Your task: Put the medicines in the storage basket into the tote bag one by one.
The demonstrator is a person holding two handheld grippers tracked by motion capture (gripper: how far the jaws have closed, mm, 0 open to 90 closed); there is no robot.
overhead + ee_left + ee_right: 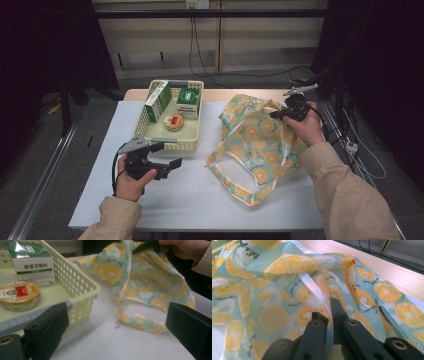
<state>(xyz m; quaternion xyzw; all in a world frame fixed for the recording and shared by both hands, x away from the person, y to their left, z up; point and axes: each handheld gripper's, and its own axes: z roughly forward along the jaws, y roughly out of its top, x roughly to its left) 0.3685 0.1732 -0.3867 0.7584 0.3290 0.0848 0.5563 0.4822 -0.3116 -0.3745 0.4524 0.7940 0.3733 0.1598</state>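
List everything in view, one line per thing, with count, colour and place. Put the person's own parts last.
fabric bag: one, teal with orange fruit print, lying crumpled on the right half of the table, handles toward the front.
basket: one, pale yellow, perforated, at the back left of the table.
tall box: one, green and white, leaning in the basket's left side.
square box: one, green and white, in the basket's back right.
round tin: one, gold with a red label, on the basket floor in front of the boxes.
table: one, white top with a wooden strip at the back.
left gripper: one, black, jaws apart, empty, in front of the basket.
right gripper: one, black, closed on the bag's upper edge.
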